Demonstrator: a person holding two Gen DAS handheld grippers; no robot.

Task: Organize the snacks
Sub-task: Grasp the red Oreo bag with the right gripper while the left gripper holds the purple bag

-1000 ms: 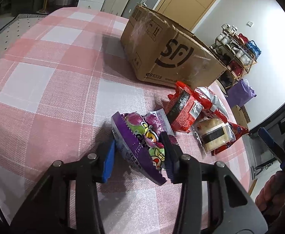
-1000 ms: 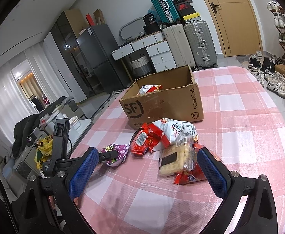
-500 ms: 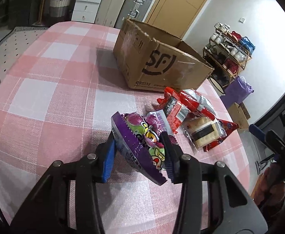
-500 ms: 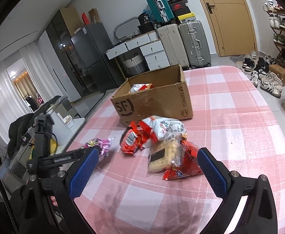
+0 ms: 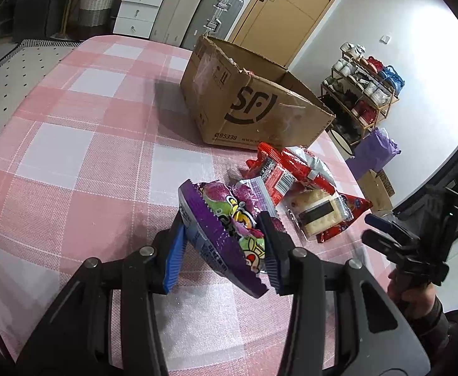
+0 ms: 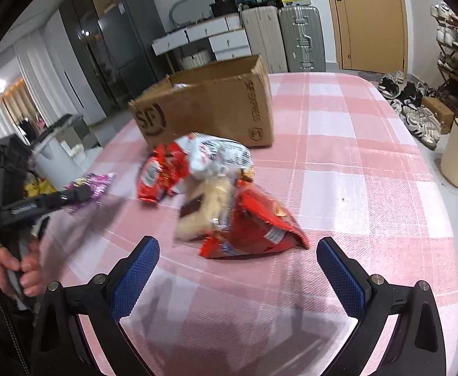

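A purple packet [image 5: 229, 219] with cartoon print is clamped between the fingers of the left gripper [image 5: 225, 247], held above the bench [image 5: 81, 156]. The right gripper [image 6: 238, 279] is spread wide with nothing between its blue pads, just before a red bag [image 6: 254, 228]. A cardboard box [image 5: 254, 106] is marked "SF" with "95338" in the left view and "SF EXPRESS" on its end in the right view. Beside it a pile is seen: a red wrapper with a barcode [image 5: 272, 175], a white-and-red bag [image 6: 219, 156] and a clear pack of biscuits [image 5: 319, 210]. The bench is covered by a pink-and-white checked cloth. Suitcases [image 6: 297, 37], white drawers [image 5: 138, 9], a wooden door [image 6: 370, 18] and a shoe rack [image 5: 363, 84] are seen around the room.
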